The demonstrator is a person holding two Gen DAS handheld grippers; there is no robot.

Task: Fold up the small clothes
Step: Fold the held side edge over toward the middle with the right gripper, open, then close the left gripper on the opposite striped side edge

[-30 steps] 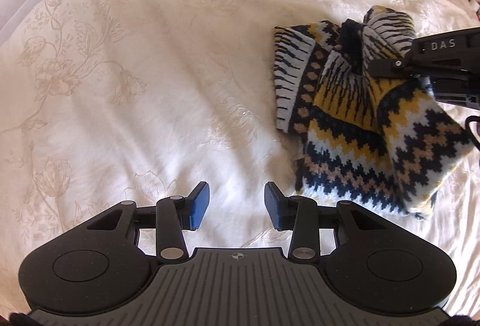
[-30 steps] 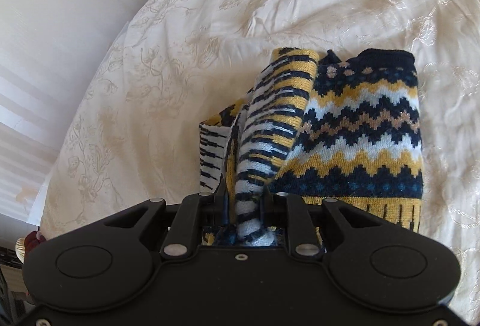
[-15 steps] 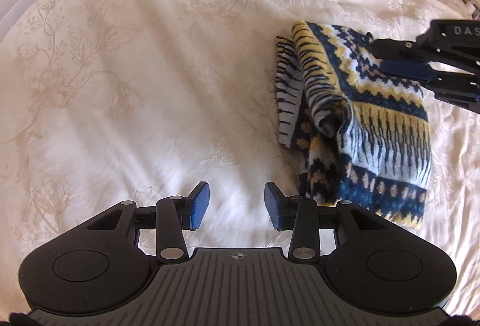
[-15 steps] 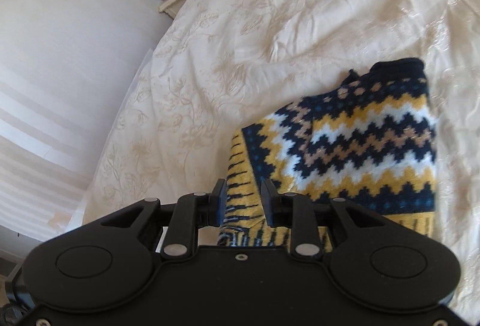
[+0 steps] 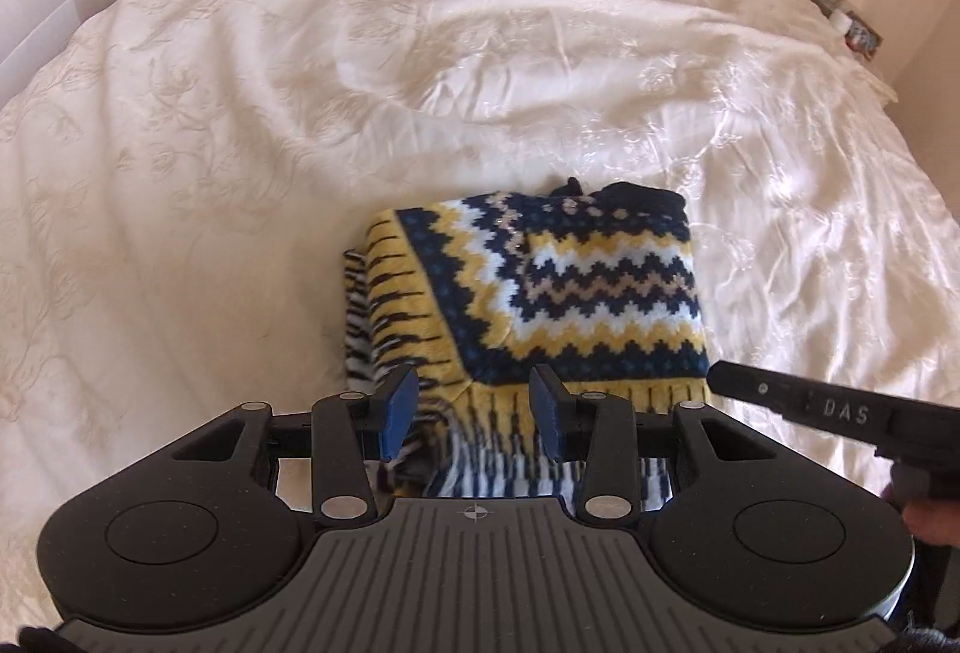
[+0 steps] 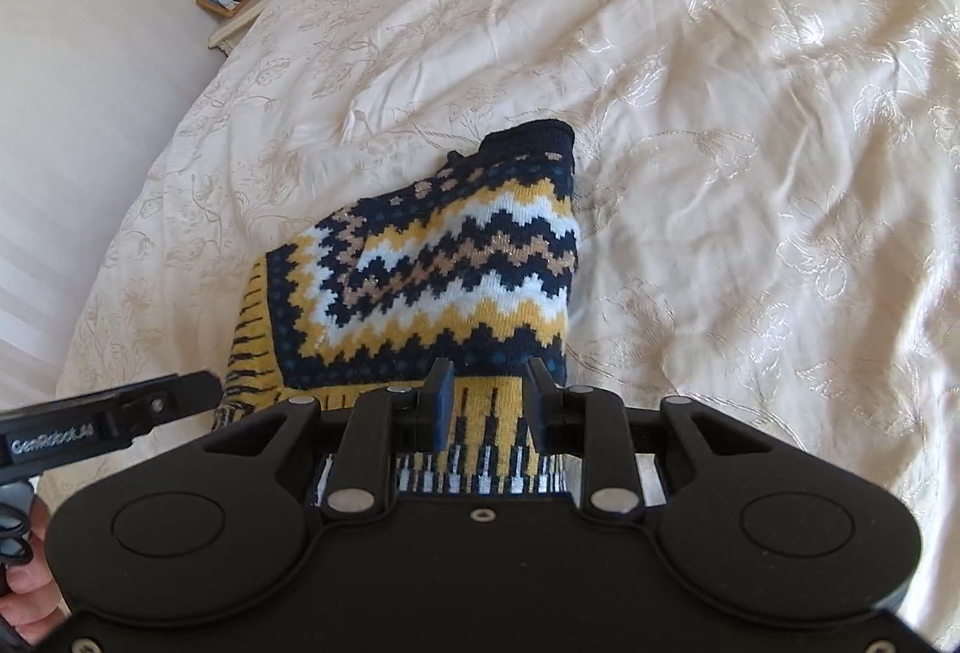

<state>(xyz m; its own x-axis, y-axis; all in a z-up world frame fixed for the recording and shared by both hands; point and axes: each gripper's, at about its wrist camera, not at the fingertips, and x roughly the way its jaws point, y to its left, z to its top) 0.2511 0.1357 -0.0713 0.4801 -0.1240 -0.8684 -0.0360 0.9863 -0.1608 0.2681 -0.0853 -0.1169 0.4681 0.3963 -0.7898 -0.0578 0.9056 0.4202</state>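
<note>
Nearest me, my left gripper (image 5: 474, 407) hangs with its jaws spread over the near-left hem of the knitted jumper (image 5: 558, 293), gripping nothing; my right gripper (image 6: 487, 392) sits just beside it to the right, jaws likewise parted above the near hem, empty. To do this step well I judge I should take both near corners evenly, lift low and carry them straight to the far edge, so the layers stay square. The jumper is thick, soft knit, zigzag bands in navy, yellow, white and tan, folded to a rough rectangle on the near middle of the bed (image 5: 300, 113); its cream cover is smooth, embroidered, creased.
</note>
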